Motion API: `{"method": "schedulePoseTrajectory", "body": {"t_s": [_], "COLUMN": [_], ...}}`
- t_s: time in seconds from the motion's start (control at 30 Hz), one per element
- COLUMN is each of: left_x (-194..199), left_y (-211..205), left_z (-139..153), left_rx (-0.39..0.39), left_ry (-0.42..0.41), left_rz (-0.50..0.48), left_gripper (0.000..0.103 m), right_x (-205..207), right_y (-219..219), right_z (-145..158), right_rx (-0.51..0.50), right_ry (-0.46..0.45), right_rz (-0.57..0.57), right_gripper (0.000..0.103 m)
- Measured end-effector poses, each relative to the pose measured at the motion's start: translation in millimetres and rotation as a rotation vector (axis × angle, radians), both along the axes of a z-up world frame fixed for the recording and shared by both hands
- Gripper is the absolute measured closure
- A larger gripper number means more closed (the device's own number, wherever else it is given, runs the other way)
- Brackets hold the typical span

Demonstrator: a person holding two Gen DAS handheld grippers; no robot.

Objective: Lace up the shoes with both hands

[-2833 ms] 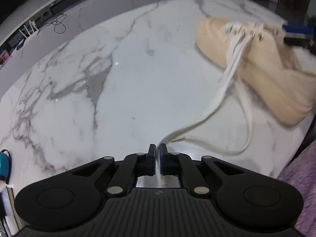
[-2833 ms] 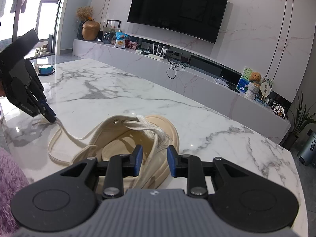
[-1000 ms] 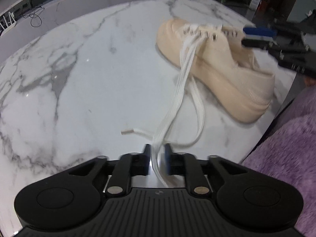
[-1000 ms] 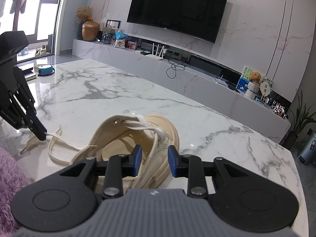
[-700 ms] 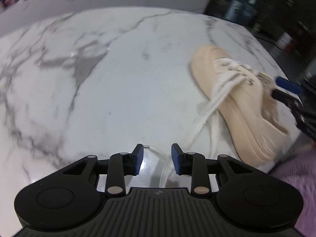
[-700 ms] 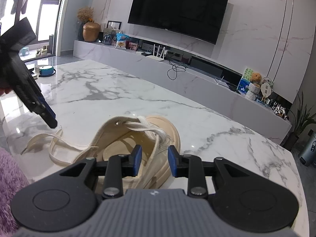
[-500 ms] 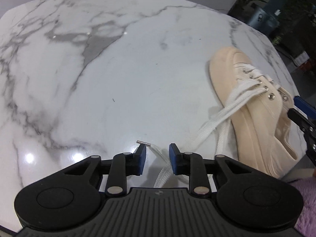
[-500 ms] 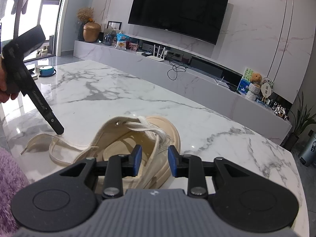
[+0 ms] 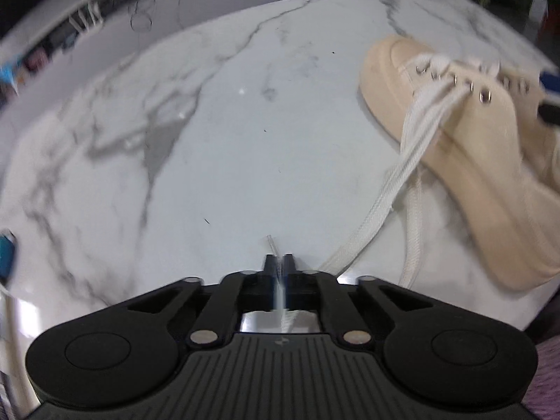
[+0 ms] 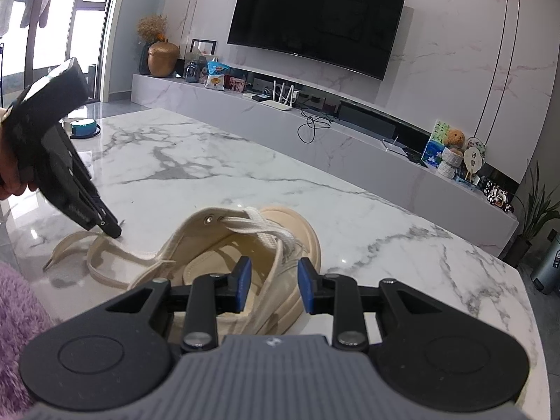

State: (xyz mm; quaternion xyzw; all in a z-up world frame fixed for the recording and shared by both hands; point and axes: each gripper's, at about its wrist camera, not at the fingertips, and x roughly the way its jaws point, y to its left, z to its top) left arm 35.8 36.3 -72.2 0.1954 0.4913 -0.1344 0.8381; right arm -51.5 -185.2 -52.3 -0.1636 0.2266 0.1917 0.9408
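Cream canvas platform shoe [image 10: 245, 262] sits on the white grey-veined marble table [image 10: 217, 175], toe pointing toward the far wall, heel right under the right gripper [image 10: 273, 288]; its flat white lace [image 9: 406, 161] runs out of the metal eyelets and spills off the shoe's side onto the table in two loose strands; one strand ends in a clear plastic tip [image 9: 270, 241], and that end is pinched in the left gripper [image 9: 279, 266], fingers shut tight together on the lace just behind the tip, angled steeply down at the table; in the right wrist view that left gripper [image 10: 113, 231] touches down beside the looping lace [image 10: 105, 259], held by a hand [image 10: 10, 175] at the frame's left edge; right gripper's blue-padded fingers [image 10: 243, 288] stand partly apart on either side of the shoe's heel collar, whether they press it I cannot tell; purple fuzzy fabric [image 10: 15, 315] fills the lower left; beyond the table, a black wall-mounted television [image 10: 315, 22] above a long marble console.
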Motion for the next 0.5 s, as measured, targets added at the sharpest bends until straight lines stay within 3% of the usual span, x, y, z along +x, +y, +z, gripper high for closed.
{"method": "schedulePoseTrajectory", "body": {"t_s": [0.13, 0.3, 0.5], "left_x": [2, -6, -16], "left_y": [17, 42, 76], "left_z": [13, 48, 87], "left_rx": [-0.041, 0.014, 0.028], "left_ry": [-0.036, -0.161, -0.275], "left_rz": [0.03, 0.075, 0.169], "left_gripper": [0.103, 0.103, 0.103], "right_x": [-1, -1, -2], "right_y": [-2, -3, -3], "right_z": [0, 0, 0], "right_rx": [0.004, 0.01, 0.013], "right_ry": [0.001, 0.004, 0.003], "right_rz": [-0.002, -0.003, 0.003], "right_gripper": [0.071, 0.071, 0.071]}}
